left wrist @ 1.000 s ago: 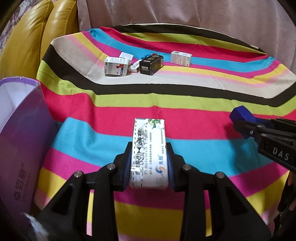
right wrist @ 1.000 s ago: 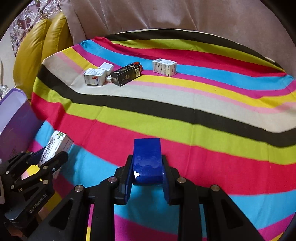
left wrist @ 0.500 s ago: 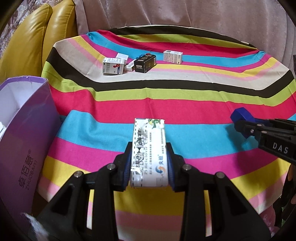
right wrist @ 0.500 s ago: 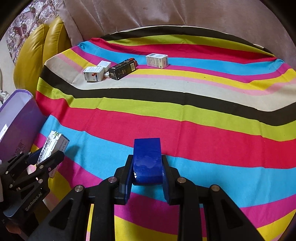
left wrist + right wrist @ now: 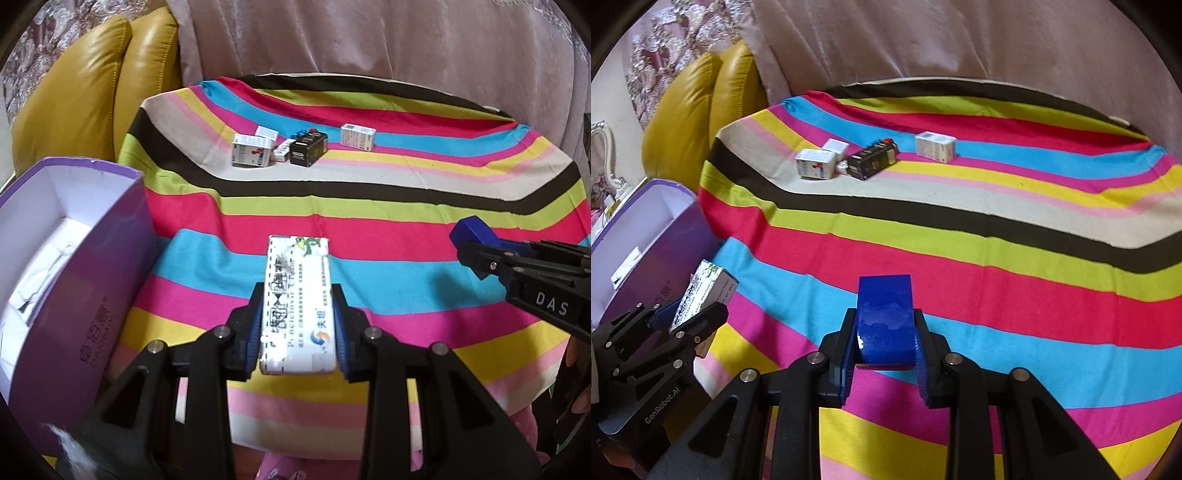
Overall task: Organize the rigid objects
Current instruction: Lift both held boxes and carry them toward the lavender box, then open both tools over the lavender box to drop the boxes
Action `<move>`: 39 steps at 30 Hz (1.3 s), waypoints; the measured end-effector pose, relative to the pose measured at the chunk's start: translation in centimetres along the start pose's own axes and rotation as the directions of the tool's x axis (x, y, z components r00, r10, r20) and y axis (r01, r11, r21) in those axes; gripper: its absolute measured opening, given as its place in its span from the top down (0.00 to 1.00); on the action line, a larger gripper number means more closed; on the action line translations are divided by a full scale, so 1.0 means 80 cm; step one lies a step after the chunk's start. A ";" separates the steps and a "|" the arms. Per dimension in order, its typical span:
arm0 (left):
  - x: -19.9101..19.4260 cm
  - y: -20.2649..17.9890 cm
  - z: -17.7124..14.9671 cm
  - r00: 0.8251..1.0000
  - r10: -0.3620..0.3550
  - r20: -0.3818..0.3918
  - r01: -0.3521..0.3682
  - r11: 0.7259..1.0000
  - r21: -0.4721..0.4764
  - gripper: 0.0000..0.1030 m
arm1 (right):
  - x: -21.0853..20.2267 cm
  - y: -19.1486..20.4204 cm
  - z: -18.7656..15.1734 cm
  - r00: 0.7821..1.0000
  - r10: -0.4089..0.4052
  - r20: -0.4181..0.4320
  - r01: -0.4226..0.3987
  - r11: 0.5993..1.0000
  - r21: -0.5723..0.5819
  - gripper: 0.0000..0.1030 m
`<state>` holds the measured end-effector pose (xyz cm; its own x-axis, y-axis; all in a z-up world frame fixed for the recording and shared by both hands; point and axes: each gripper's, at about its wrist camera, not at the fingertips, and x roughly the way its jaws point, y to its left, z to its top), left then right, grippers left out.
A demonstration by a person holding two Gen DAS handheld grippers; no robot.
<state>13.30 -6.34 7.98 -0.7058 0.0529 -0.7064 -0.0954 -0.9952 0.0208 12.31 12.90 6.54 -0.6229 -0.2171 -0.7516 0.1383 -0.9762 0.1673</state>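
Both claws are loaded, so the step in hand looks like the carry toward the container. The left claw [image 5: 298,325] is clenched on a white medicine carton [image 5: 297,302], its pads pressing the carton's long sides, with the carton pointing forward above the striped cloth [image 5: 369,229] that covers the bench. The right claw [image 5: 884,332] is clenched the same way on a glossy blue box [image 5: 885,317]. Neither box touches the cloth.

The open purple box [image 5: 92,295] stands at the left edge of the bench, just beside the left claw, and holds what seem to be white packets, too blurred to name. As a judgement, the next move calls for swinging each claw over that purple rim, lowering until the carton is inside, and only then releasing; the left claw is nearer and would likely go first, and the two claws must not cross over the opening.

Counted: two boxes held, one per claw. At the far side of the bench lie a white box with a red mark [image 5: 250,155], a small white box [image 5: 266,132] behind it, a black box [image 5: 308,148], a small white carton [image 5: 282,152] partly hidden beside the black one, and a separate white box [image 5: 357,137] to the right, five in all, though the cluster may hide more. One purple box.
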 end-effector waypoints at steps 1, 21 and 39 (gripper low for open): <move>-0.003 0.004 0.000 1.000 0.009 -0.001 -0.009 1.000 -0.010 0.64 | -0.002 0.004 0.002 1.000 0.005 0.003 -0.005 1.000 -0.005 0.73; -0.114 0.165 0.021 0.969 0.228 0.099 -0.187 0.930 -0.316 0.64 | -0.031 0.217 0.081 0.975 0.212 0.059 -0.184 0.931 -0.316 0.73; -0.186 0.318 -0.002 0.828 0.558 0.050 -0.444 0.708 -0.548 0.64 | 0.010 0.454 0.089 0.890 0.449 -0.080 -0.415 0.726 -0.549 0.73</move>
<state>21.51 -32.48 18.90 -0.6727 -0.5073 -0.5386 0.6309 -0.7735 -0.0595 11.37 -22.76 16.57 -0.4305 -0.6311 -0.6452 0.7815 -0.6183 0.0833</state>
